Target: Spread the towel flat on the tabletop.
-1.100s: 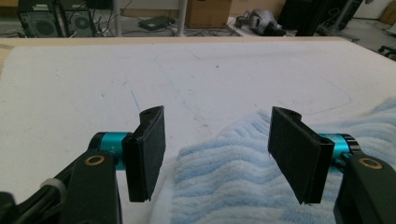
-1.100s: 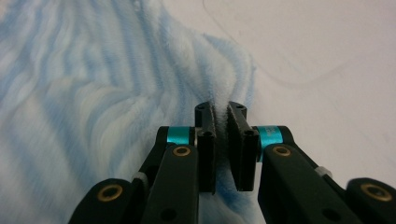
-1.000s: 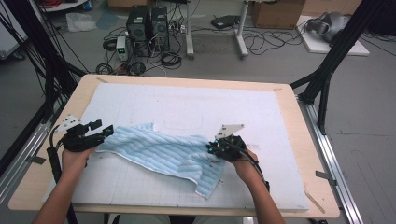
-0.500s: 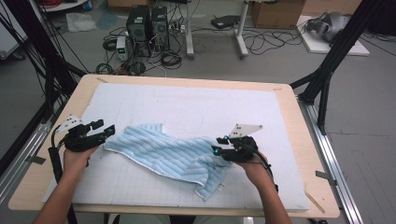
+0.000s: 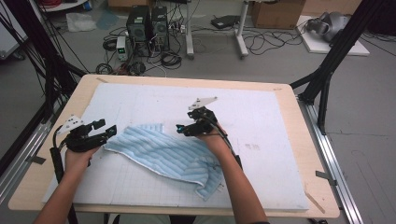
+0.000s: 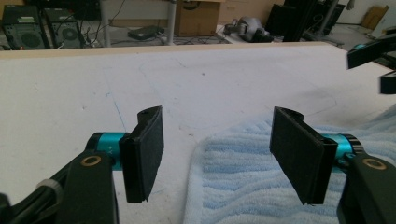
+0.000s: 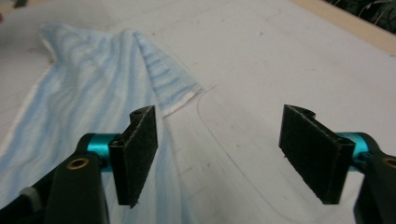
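Observation:
A light-blue striped towel (image 5: 168, 156) lies rumpled on the white mat (image 5: 261, 116), with one corner folded over at its far edge (image 7: 168, 79). My left gripper (image 5: 109, 132) rests at the towel's left end. Its jaws are open, and in the left gripper view (image 6: 217, 154) the towel's corner (image 6: 243, 186) lies on the mat below and between them, untouched. My right gripper (image 5: 182, 128) hovers over the towel's far edge. Its jaws have just been opening and now stand wide (image 7: 219, 154) with only bare mat between them and the towel (image 7: 84, 93) to their left.
The mat covers a wooden table (image 5: 303, 140) whose edges show all round. Beyond the far edge the floor holds computer towers (image 5: 144, 23), cables and boxes. Black frame posts (image 5: 327, 79) stand at the table's right and left sides.
The right gripper has let go of the towel's right part, opened, and swung left and away to the towel's far edge. The left gripper has stayed put.

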Available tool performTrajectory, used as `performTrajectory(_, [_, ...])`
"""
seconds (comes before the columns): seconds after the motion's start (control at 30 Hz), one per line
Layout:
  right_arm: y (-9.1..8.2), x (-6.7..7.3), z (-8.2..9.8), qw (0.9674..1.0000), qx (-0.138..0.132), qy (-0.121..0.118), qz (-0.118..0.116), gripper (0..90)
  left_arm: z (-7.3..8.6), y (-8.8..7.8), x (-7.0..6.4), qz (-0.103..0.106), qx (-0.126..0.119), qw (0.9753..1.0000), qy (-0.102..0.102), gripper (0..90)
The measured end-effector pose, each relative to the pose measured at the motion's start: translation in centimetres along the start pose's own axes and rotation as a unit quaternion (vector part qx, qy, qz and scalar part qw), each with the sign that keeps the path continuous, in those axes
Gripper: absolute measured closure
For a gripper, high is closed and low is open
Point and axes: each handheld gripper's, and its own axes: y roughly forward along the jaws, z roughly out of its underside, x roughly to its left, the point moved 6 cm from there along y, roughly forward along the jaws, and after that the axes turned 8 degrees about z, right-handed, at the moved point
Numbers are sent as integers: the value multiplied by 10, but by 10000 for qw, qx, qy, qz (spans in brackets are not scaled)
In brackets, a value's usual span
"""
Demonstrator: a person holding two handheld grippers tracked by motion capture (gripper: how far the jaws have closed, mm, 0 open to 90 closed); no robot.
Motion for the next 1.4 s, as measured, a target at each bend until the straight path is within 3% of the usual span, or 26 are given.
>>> performTrajectory(0.1, [26, 5, -4, 9998, 171, -13, -57, 247, -1, 0, 1, -84, -39, 10000, 6, 283])
performTrajectory(0.23, [55, 16, -8, 9989, 427, -41, -198, 271, -2, -2, 2, -119, -107, 9999, 1, 280])
performTrajectory(0.4, [76, 28, -11, 9978, 540, -88, -370, 348, -2, -4, 4, -147, -110, 9998, -19, 279])
performTrajectory(0.53, [93, 43, -13, 9959, 704, -345, -456, 456, -2, -4, 4, -157, -115, 9998, -30, 279])
performTrajectory(0.6, [96, 48, -14, 9944, 742, -655, -373, 597, -2, -4, 4, -175, -88, 9998, -11, 280])
performTrajectory(0.63, [96, 49, -15, 9940, 751, -682, -405, 705, -2, -4, 4, -173, -81, 9998, -31, 280])
performTrajectory(0.67, [96, 49, -15, 9940, 751, -682, -405, 705, -2, -4, 4, -173, -81, 9998, -31, 280])
performTrajectory(0.7, [95, 50, -16, 9925, 783, -857, -385, 811, -2, -4, 4, -183, -88, 9998, -32, 280])
performTrajectory(0.77, [93, 50, -17, 9914, 856, -960, -239, 827, -1, -4, 4, -174, -50, 9998, -8, 280])
performTrajectory(0.83, [90, 39, -18, 9902, 852, -1103, 78, 830, -1, -4, 3, -174, -60, 9998, -17, 279])
performTrajectory(0.97, [72, 0, -20, 9903, 780, -762, 863, 829, -1, -5, 2, -175, -55, 9998, -15, 279])
performTrajectory(1.0, [72, 0, -20, 9903, 780, -762, 863, 829, -1, -5, 2, -175, -55, 9998, -15, 280])
performTrajectory(1.03, [62, -24, -18, 9875, 749, -543, 1274, 829, 0, -3, 1, -171, -40, 9998, -20, 280])
performTrajectory(1.1, [52, -48, -15, 9829, 775, -245, 1651, 829, 0, -1, 0, -149, -16, 9999, -12, 280])
performTrajectory(1.17, [43, -69, -12, 9755, 762, 34, 2064, 828, 1, 1, -3, -113, 18, 9999, 12, 281])
performTrajectory(1.2, [39, -78, -11, 9706, 746, 111, 2287, 827, 1, 2, -4, -99, 41, 9999, 27, 281])
performTrajectory(1.3, [24, -101, -9, 9498, 641, 285, 3048, 828, 2, 5, -7, -44, 74, 10000, 39, 281])
performTrajectory(1.33, [20, -107, -8, 9452, 565, 423, 3187, 827, 3, 6, -9, -13, 96, 9999, 40, 281])
performTrajectory(1.37, [20, -107, -8, 9452, 565, 423, 3187, 827, 3, 6, -9, -13, 96, 9999, 40, 281])
performTrajectory(1.4, [17, -115, -2, 9438, 540, 771, 3169, 799, 4, 9, -12, 44, 105, 9999, 60, 281])
